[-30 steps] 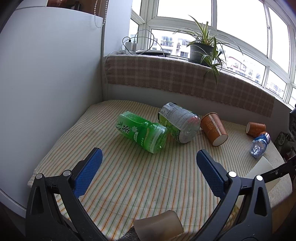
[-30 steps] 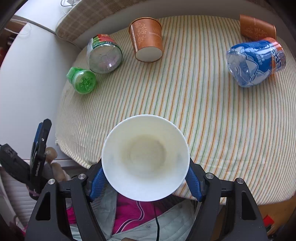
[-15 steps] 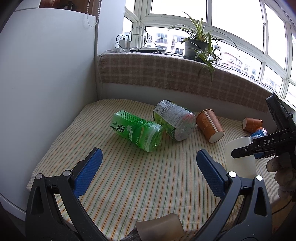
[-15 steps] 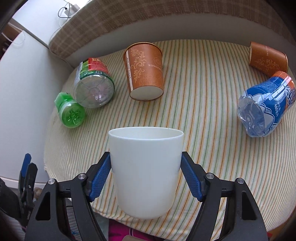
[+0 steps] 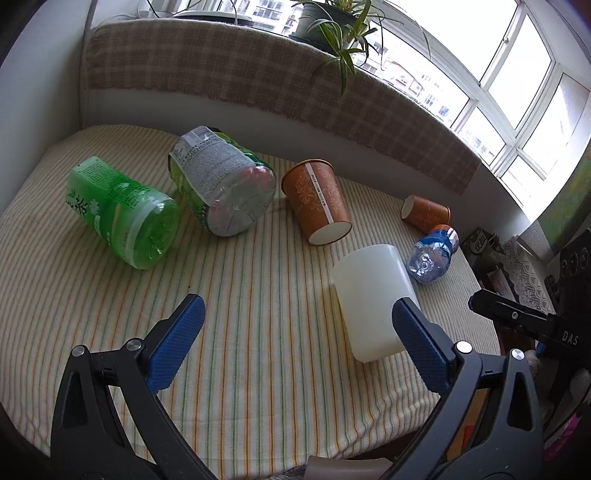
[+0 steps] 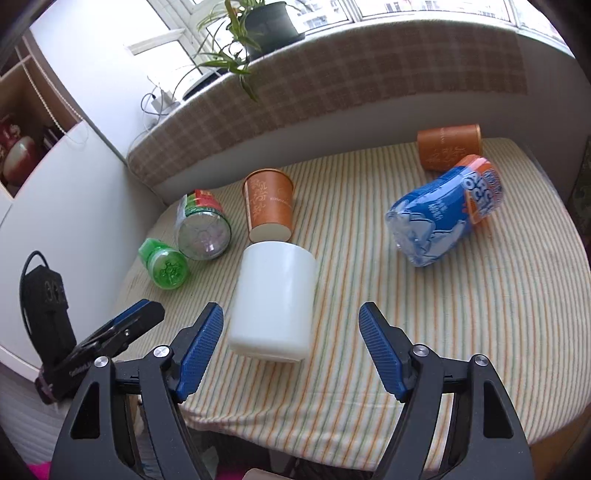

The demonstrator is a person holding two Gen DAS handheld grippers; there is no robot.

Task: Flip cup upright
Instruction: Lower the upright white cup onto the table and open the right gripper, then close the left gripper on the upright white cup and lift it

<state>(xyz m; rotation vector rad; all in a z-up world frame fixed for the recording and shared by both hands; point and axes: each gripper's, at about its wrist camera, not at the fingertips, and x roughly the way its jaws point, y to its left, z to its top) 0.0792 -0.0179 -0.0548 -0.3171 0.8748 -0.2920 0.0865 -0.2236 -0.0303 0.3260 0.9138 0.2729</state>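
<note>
A white plastic cup (image 6: 275,299) stands upright on the striped tablecloth (image 6: 424,314), free of both grippers. It also shows in the left wrist view (image 5: 373,301) at the right. My right gripper (image 6: 291,350) is open and empty, just behind the cup with its jaws spread wide. My left gripper (image 5: 295,343) is open and empty, above the cloth to the left of the cup. The left gripper's tip also shows in the right wrist view at the lower left.
A green bottle (image 5: 122,212), a clear bottle (image 5: 221,182), two orange paper cups (image 5: 319,201) (image 5: 424,214) and a blue bottle (image 6: 447,214) lie on their sides on the cloth. A checked window ledge (image 5: 258,85) with a potted plant (image 6: 258,26) runs behind.
The right gripper set the white cup down upright on the cloth, opened and drew back. The left gripper moved forward and tilted down toward the table.
</note>
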